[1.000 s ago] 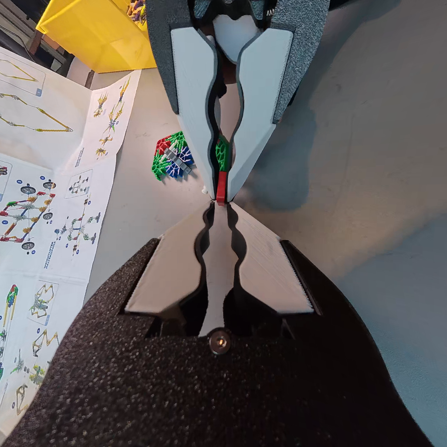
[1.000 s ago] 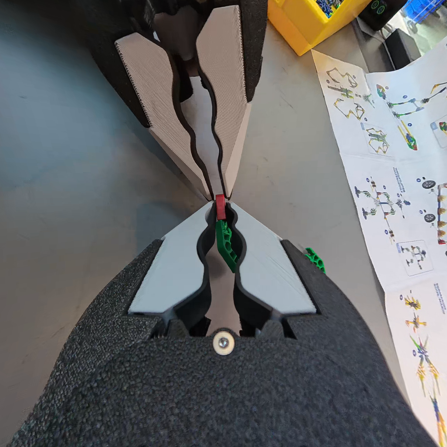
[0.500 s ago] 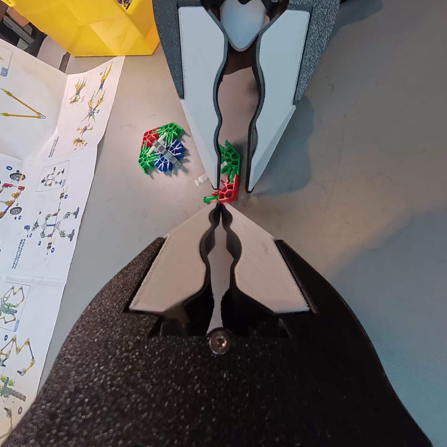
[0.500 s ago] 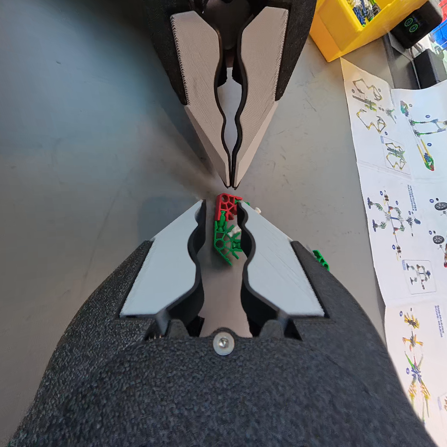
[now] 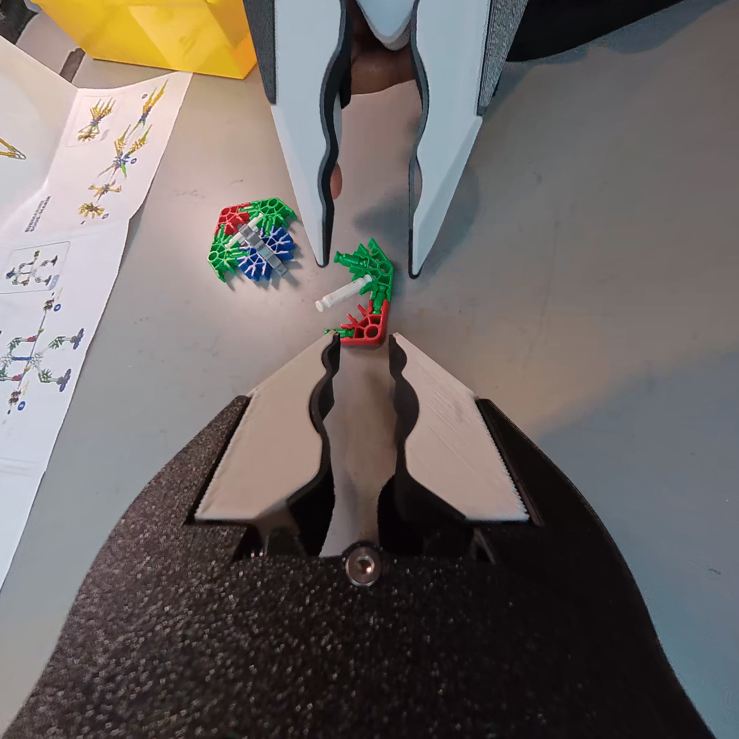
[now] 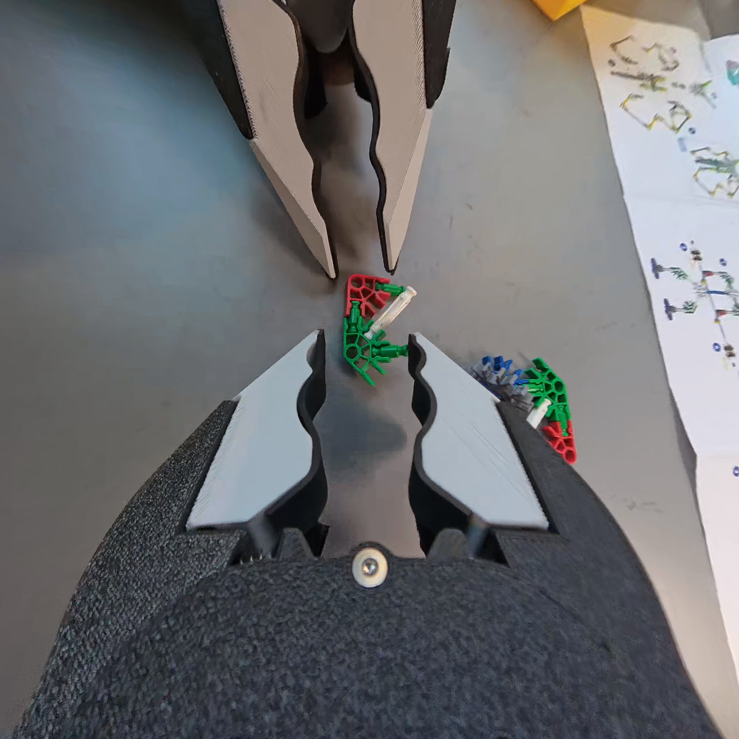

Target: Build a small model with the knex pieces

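Now both tongs (image 5: 364, 340) (image 6: 364, 338) parted, red-green piece (image 5: 370, 296) dropped.

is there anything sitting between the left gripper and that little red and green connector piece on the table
Nothing visible does. The red and green connector piece lies flat on the grey table, just beyond the tips of the open left gripper. The open right gripper faces it from the far side, and the multicoloured cluster lies off to the side.
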Motion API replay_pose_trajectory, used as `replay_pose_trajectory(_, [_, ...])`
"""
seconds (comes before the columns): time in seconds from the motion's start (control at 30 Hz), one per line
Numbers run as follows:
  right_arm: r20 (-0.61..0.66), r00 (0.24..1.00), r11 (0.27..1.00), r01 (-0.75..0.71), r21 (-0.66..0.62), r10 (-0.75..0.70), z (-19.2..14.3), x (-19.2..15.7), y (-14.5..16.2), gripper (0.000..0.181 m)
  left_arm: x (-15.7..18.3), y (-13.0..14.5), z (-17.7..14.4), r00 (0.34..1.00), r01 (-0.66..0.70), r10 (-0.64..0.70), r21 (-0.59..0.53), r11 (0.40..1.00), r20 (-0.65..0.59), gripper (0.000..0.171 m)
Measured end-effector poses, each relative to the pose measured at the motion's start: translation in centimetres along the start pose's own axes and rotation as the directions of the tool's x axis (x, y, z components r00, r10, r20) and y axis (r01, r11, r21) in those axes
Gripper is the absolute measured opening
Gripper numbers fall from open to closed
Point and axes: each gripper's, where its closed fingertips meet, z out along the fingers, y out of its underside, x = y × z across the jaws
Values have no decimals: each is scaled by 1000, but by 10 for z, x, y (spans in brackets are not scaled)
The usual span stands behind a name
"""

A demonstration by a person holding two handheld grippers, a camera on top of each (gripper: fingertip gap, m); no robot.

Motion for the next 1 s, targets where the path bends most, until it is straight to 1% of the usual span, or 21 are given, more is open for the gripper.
replay_pose_trajectory(0.03, [4,1000,1000,-7,-22,7,4,-1,3,32,1,1,2,1000,-6,6,-9,1000,0,23])
replay_pose_trajectory(0.17, [32,999,999,-34,-14,35,5,-4,-1,32,0,3,3,1000,-9,9,-24,1000,7,23])
replay_pose_trajectory(0.3, [60,994,995,-92,48,89,-2,-5,-9,31,-1,-3,-4,999,-34,34,19,999,24,24])
replay_pose_trajectory(0.4, [85,978,977,-196,82,190,-7,-2,-15,32,-1,-11,-10,987,-143,140,41,989,75,23])
replay_pose_trajectory(0.43, [92,969,968,-236,81,228,-7,0,-15,32,-2,-13,-11,977,-188,183,39,981,106,20])
replay_pose_trajectory(0.53, [130,937,935,-338,108,323,-9,1,-20,32,-6,-13,-11,943,-283,280,-12,959,178,9])
replay_pose_trajectory(0.6, [138,926,919,-370,140,351,-12,4,-26,32,-5,-10,-8,929,-318,321,-47,947,185,7])
replay_pose_trajectory(0.63, [141,927,916,-368,162,348,-15,4,-30,31,-5,-11,-8,926,-324,327,-46,945,191,6])
replay_pose_trajectory(0.7, [123,946,921,-320,222,300,-22,7,-38,31,-8,-15,-10,932,-300,298,-25,954,205,6])
replay_pose_trajectory(0.73, [105,961,925,-276,261,257,-25,7,-43,31,-9,-18,-12,943,-273,267,4,962,198,6])
replay_pose_trajectory(0.77, [72,978,931,-207,301,194,-29,7,-49,29,-10,-20,-14,958,-236,226,37,971,178,5])
replay_pose_trajectory(0.8, [16,994,938,-106,330,107,-31,6,-54,32,-10,-20,-16,971,-197,186,58,979,152,5])
replay_pose_trajectory(0.83, [-55,998,946,12,323,7,-31,3,-56,36,-10,-18,-17,978,-169,160,65,983,132,5])
replay_pose_trajectory(0.87, [-116,989,951,123,283,-93,-28,0,-55,38,-11,-15,-16,981,-157,149,58,986,120,5])
replay_pose_trajectory(0.9, [-159,972,952,204,226,-171,-22,-2,-50,38,-11,-11,-16,982,-157,152,38,987,113,5])
replay_pose_trajectory(0.93, [-185,958,953,252,168,-220,-15,-3,-45,37,-10,-8,-15,981,-164,162,14,986,110,5])
replay_pose_trajectory(1.0, [-206,943,954,286,92,-263,-2,-5,-36,34,-8,-4,-11,974,-194,197,-44,980,112,4])
